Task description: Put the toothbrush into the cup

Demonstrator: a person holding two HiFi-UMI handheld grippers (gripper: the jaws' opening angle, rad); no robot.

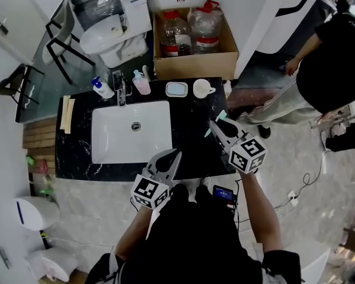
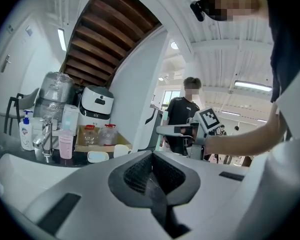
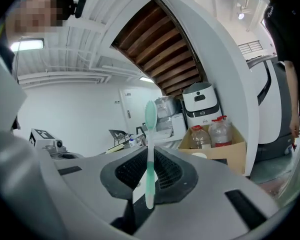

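A white cup (image 1: 202, 88) stands at the back of the black counter (image 1: 192, 147), right of a pale soap dish (image 1: 176, 89). My right gripper (image 1: 216, 124) hovers over the counter's right part, in front of the cup, shut on a teal toothbrush (image 1: 222, 116) that lies across its tips. In the right gripper view the toothbrush (image 3: 149, 149) stands upright between the jaws of that gripper (image 3: 149, 176), bristle head on top. My left gripper (image 1: 173, 157) is at the counter's front edge, shut and empty. From the left gripper (image 2: 152, 176) view the cup (image 2: 121, 150) shows far off.
A white sink (image 1: 132, 130) fills the counter's left half, with a faucet (image 1: 120, 93), a soap pump (image 1: 102, 88) and a pink bottle (image 1: 141, 83) behind it. A cardboard box (image 1: 192, 64) with water bottles and a toilet (image 1: 115, 31) stand beyond. A person (image 1: 331, 64) stands at right.
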